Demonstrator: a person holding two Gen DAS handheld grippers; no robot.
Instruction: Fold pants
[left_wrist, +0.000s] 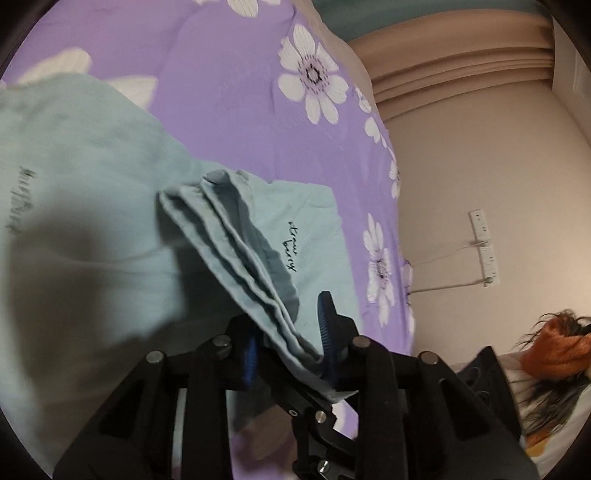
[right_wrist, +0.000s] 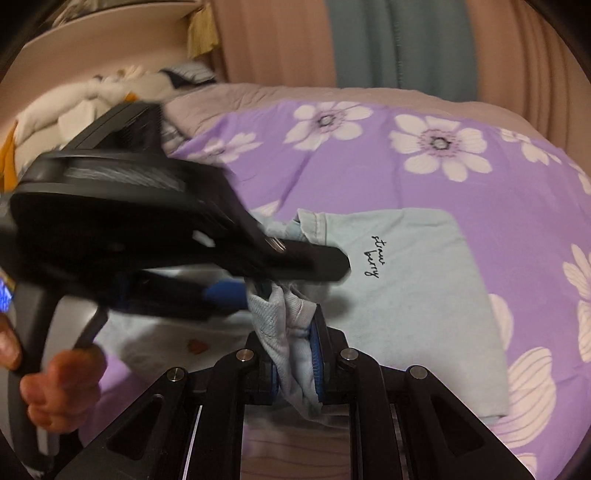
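We're over the purple bedspread with white flowers (left_wrist: 236, 110), and the pale blue-green cotton pants (left_wrist: 92, 206) lie spread on it, the small black handwritten print facing up. Our left gripper (left_wrist: 291, 354) has its blue ribbed pads pinched on a thick stack of the pants' hemmed edges, several layers bunched between narrow jaws. From the right wrist view, our right gripper (right_wrist: 295, 363) is clamped on a gathered wad of the same fabric, jaws narrow, cloth bulging above the pads. Just beyond it the left gripper's black body crosses the view, blurred, with bare fingers (right_wrist: 62, 391) wrapped round its handle. On the bedspread, the flat part of the pants (right_wrist: 413, 295) reaches away from both grips. Beige and teal curtains (right_wrist: 369, 37) hang behind the bedspread.
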